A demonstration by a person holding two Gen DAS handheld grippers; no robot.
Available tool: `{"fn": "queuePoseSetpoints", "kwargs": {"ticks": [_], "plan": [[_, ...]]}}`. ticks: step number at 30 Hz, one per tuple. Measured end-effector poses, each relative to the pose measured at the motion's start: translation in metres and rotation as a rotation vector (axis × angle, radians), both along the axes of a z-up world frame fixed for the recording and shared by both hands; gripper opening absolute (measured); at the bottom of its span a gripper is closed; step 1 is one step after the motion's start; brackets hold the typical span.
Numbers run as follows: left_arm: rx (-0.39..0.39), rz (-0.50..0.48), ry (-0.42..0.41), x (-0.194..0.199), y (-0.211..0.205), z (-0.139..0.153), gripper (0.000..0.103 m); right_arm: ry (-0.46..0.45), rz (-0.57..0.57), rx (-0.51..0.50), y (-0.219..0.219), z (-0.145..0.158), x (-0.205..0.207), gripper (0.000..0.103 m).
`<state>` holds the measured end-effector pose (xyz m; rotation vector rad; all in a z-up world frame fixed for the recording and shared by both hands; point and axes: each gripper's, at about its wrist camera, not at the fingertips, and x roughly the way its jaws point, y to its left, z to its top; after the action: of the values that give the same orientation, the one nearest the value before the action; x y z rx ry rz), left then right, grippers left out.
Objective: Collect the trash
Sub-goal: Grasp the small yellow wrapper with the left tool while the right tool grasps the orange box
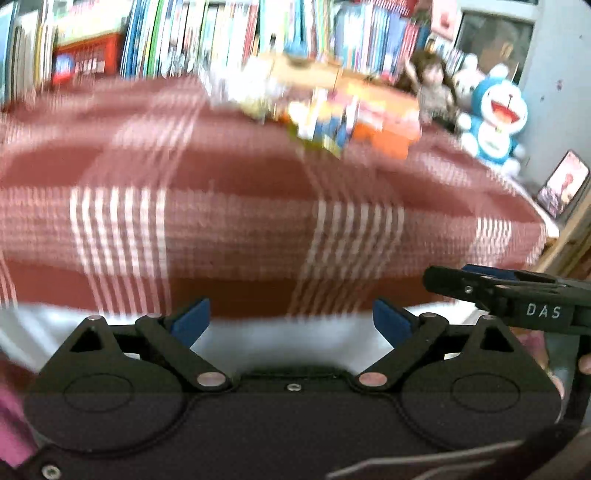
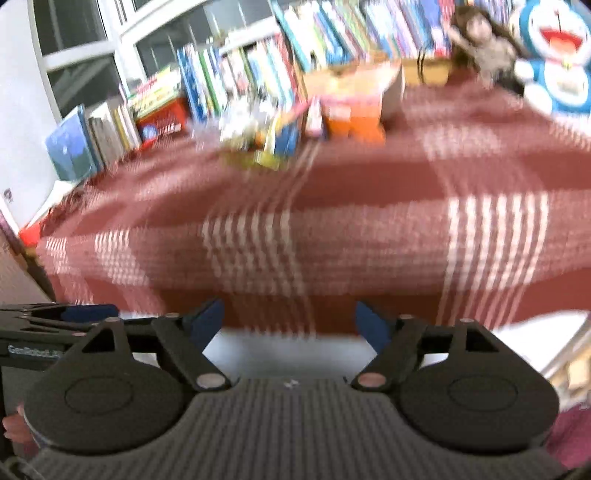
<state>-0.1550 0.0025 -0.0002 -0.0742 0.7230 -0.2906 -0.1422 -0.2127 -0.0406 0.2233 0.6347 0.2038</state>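
- Both tools empty. Left gripper (image 1: pixel 291 319): blue pads spread wide, nothing between them. Right gripper (image 2: pixel 290 325): same, wide, nothing held.
- Trash = heap of coloured wrappers/packets (image 1: pixel 325 122), far side of the red plaid tablecloth (image 1: pixel 236 206), just in front of the orange box (image 1: pixel 388 129). In the right wrist view the same heap (image 2: pixel 266 144) sits left of centre, well apart from both tools.
- Frames heavily smeared, so you cannot tell single pieces apart. Judgement: hold steady for a moment before you commit to a target.
- Step in hand, as I read it: reach across the cloth to the heap w/ jaws wide.
- Right gripper shows at the right edge of the left view (image 1: pixel 509 291), close beside the left. Judgement: split the heap, left tool takes the left end, right tool the right end, so they don't clash.
- Come in low & shallow along the cloth; pinch a wrapper by a raised edge, not flat, else you snag the fabric.
- Keep clear of the books (image 1: pixel 192 33) and the blue plush toy (image 1: pixel 495 118) behind; not trash.
- No bin or bag identifiable in either view; locate one before you lift anything.
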Motion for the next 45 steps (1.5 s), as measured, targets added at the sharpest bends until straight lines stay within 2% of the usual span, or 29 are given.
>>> {"fn": "queuePoseSetpoints", "kwargs": {"ticks": [2, 5, 11, 14, 17, 21, 23, 26, 28, 29, 32, 33, 34, 36, 40, 45], "plan": [[0.015, 0.014, -0.048, 0.012, -0.001, 0.013, 0.095, -0.036, -0.023, -0.017, -0.006, 0.011, 0.01, 0.088], [-0.004, 0.018, -0.094, 0.033, -0.009, 0.022, 0.095, -0.083, -0.064, -0.001, -0.018, 0.026, 0.026, 0.09], [-0.102, 0.033, -0.103, 0.083, -0.031, 0.026, 0.095, -0.196, -0.174, 0.011, -0.041, 0.043, 0.07, 0.094], [-0.118, 0.045, -0.096, 0.108, -0.047, 0.02, 0.095, -0.233, -0.19, -0.001, -0.048, 0.051, 0.095, 0.095], [-0.115, 0.074, -0.082, 0.129, -0.064, 0.01, 0.094, -0.249, -0.191, 0.007, -0.051, 0.056, 0.12, 0.095], [-0.102, 0.087, -0.115, 0.145, -0.081, -0.001, 0.089, -0.197, -0.165, 0.019, -0.053, 0.058, 0.155, 0.095], [-0.108, 0.075, -0.137, 0.153, -0.087, -0.003, 0.085, -0.168, -0.16, 0.009, -0.053, 0.055, 0.17, 0.094], [-0.103, 0.068, -0.125, 0.167, -0.094, -0.008, 0.076, -0.128, -0.161, 0.01, -0.054, 0.048, 0.188, 0.091], [-0.078, 0.067, -0.142, 0.172, -0.099, -0.008, 0.057, -0.108, -0.167, 0.031, -0.056, 0.042, 0.197, 0.089], [-0.078, 0.062, -0.141, 0.174, -0.101, -0.008, 0.052, -0.097, -0.17, 0.049, -0.057, 0.038, 0.202, 0.089], [-0.08, 0.057, -0.145, 0.179, -0.104, -0.009, 0.023, -0.072, -0.17, 0.061, -0.056, 0.031, 0.211, 0.079], [-0.073, 0.054, -0.145, 0.179, -0.104, -0.01, 0.013, -0.065, -0.166, 0.057, -0.055, 0.03, 0.213, 0.068], [-0.073, 0.053, -0.145, 0.179, -0.104, -0.01, 0.009, -0.059, -0.158, 0.06, -0.054, 0.029, 0.214, 0.059], [-0.075, 0.045, -0.161, 0.176, -0.103, -0.009, 0.007, -0.061, -0.14, 0.07, -0.052, 0.03, 0.215, 0.047], [-0.056, 0.021, -0.204, 0.167, -0.1, -0.004, 0.004, -0.097, -0.123, 0.021, -0.044, 0.038, 0.207, 0.035], [-0.068, 0.017, -0.225, 0.159, -0.095, 0.004, 0.002, -0.149, -0.151, -0.02, -0.042, 0.049, 0.195, 0.019]]}}
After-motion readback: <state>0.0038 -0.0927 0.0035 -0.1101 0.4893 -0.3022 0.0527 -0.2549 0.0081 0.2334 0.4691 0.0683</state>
